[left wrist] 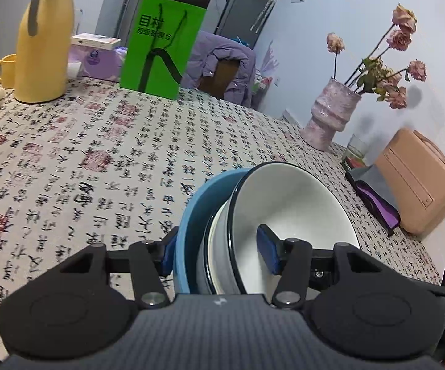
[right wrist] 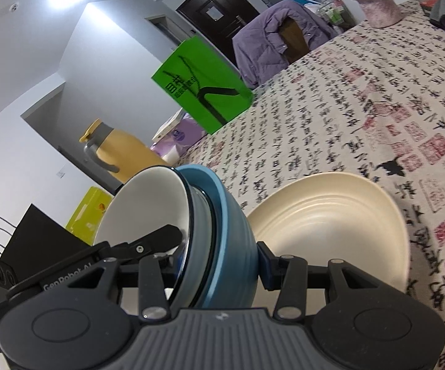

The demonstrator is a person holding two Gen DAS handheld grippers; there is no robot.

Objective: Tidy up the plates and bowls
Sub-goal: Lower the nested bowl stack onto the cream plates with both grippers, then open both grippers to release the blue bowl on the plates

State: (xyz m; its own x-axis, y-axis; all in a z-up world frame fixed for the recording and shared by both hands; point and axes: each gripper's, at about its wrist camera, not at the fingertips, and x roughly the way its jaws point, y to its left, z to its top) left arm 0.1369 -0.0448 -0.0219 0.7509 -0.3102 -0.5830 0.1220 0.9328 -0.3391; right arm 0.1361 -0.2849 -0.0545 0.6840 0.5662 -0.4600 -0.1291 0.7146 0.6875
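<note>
A: Task item first. Nested stack: white bowl [left wrist: 287,212] with a dark rim sitting inside a blue bowl [left wrist: 191,215], tipped on its side, lifted off the bench [left wrist: 99,154].

B: Who's got it?

A: Both. Left tongs [left wrist: 217,251] pinch the stack wall, one pad outside the blue bowl, one inside the white one. Right tongs [right wrist: 222,259] pinch it too from the opposite rim, right pad [right wrist: 265,265] on the blue outside; the other pad is hidden behind the bowls. The left tongs' finger shows inside the white bowl in the right wrist view.

B: Relation for the next move?

A: Cream bowl [right wrist: 330,215], empty, resting on the bench just right of the stack in the right wrist view, nearly touching the blue wall. Stack's open side faces left there, away from the cream bowl. Right hand is the nearer one.

B: So?

A: My guess, the stack gets turned upright and set into or beside the cream bowl. Risk: the white bowl slipping out while tipped.

B: Background?

A: Green bag [left wrist: 163,46], yellow flask [left wrist: 45,40] and yellow mug [left wrist: 3,71] far left, pink vase [left wrist: 330,114] with dried roses far right, all well apart.
</note>
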